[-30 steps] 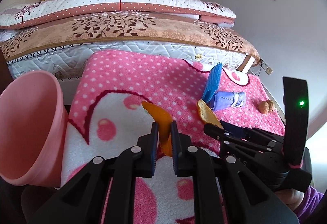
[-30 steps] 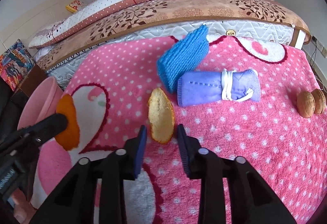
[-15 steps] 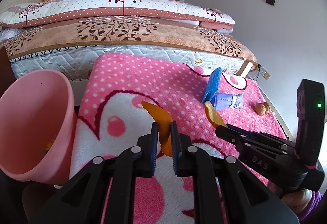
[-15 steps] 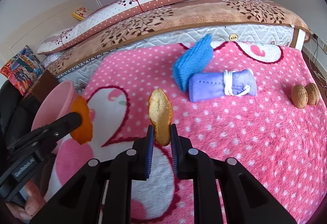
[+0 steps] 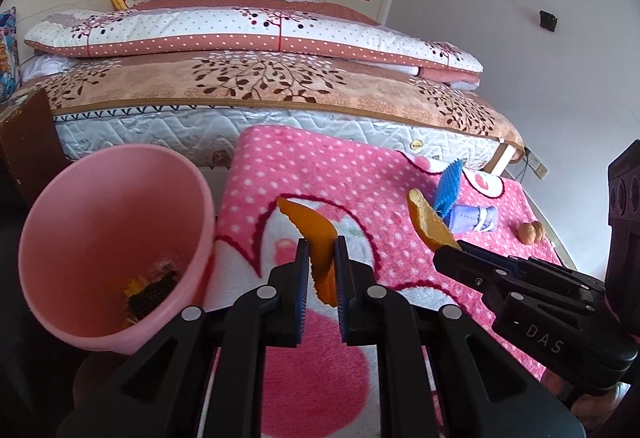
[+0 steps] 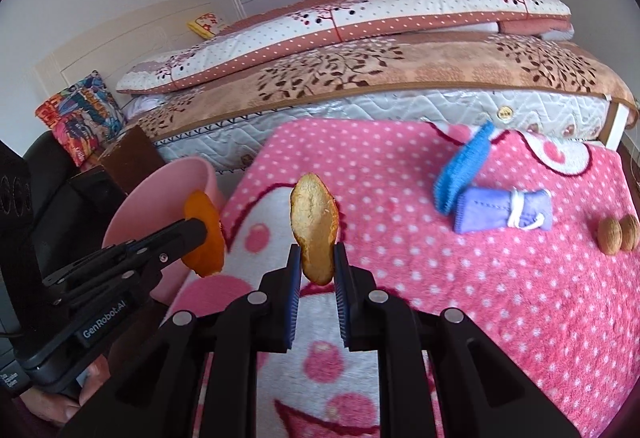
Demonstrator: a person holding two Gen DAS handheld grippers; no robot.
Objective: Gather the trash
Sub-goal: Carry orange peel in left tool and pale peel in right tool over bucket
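Walnuts (image 6: 618,233) — blue cloth (image 6: 464,174) — bed (image 6: 400,78)

"DAS" stands on the right gripper (image 5: 452,252) body — "GenRobot.AI" on the left gripper (image 6: 200,228) body

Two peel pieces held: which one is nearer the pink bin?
The deep-orange peel in the left tongs, beside the pink bin. The paler peel sits in the right tongs.
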